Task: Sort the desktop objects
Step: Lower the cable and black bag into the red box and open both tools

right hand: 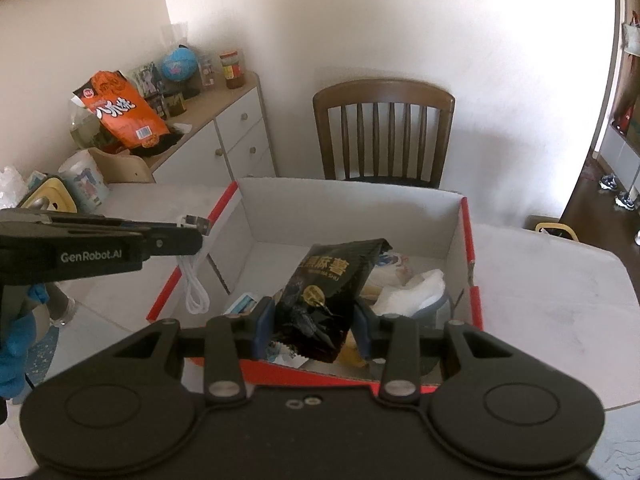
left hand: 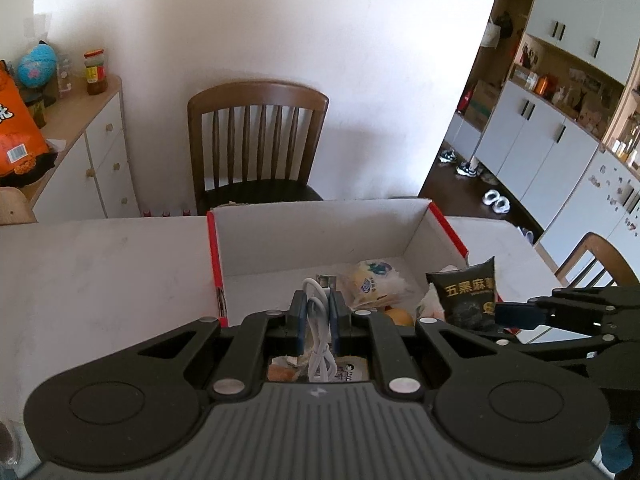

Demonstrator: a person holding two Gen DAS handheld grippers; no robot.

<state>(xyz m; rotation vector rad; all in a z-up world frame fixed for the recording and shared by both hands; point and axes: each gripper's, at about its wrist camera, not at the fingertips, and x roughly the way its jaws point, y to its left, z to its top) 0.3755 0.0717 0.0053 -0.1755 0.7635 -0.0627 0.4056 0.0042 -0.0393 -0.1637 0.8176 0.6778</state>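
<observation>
My left gripper is shut on a coiled white USB cable, whose loops hang below the pads over the near edge of the box. The same cable dangles from the left gripper over the box's left wall in the right wrist view. Between the blue pads of my right gripper sits a black snack packet with gold lettering, held upright above the box. That packet shows at the right in the left wrist view. The red-edged white cardboard box holds wrappers and tissue.
A white table carries the box. A brown wooden chair stands behind it against the wall. A white sideboard at the left bears an orange bag, a globe and a jar. A second chair is at the right.
</observation>
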